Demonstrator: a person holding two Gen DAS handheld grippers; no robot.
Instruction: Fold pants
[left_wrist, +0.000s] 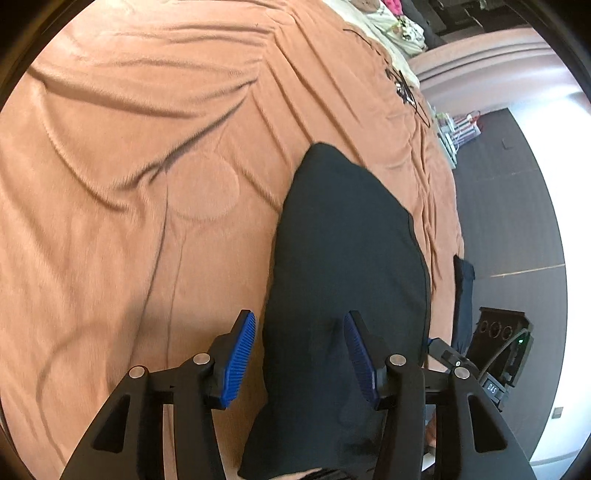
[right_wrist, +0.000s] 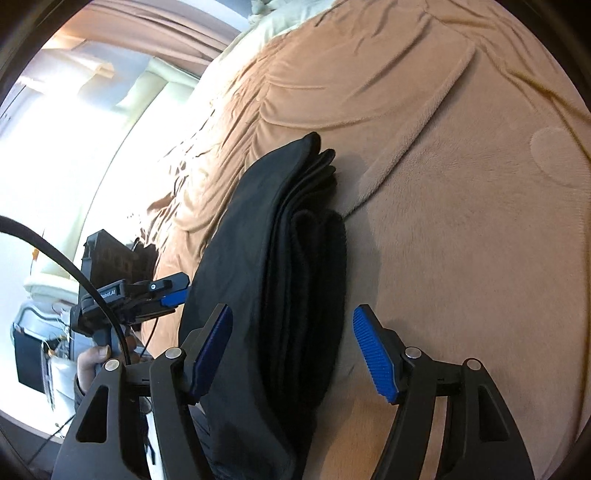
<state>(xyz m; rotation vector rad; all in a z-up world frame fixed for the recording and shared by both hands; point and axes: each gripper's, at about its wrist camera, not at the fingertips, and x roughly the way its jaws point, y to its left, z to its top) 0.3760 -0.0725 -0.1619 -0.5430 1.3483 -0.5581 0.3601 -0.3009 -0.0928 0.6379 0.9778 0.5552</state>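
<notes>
Item: pants (right_wrist: 280, 258), black, folded into a long layered bundle, lying on the tan fleece blanket (left_wrist: 129, 166) near the bed's edge. In the right wrist view the stacked folds show along the bundle's right side.

Item: my left gripper (left_wrist: 299, 354), jaws parted. The blue pads (left_wrist: 242, 354) stand apart; the pants' edge runs between them, the right pad over the cloth, the left pad over bare blanket. Neither pad looks pressed into the fabric, though the cloth is dark there and I cannot be certain.

Item: my right gripper (right_wrist: 291, 350), jaws wide, straddling the near end of the bundle, holding nothing.

Item: my hand (right_wrist: 92, 362) on the left gripper's handle, seen at the left of the right wrist view.

Item: dark floor (left_wrist: 509, 221) beside the bed.
</notes>
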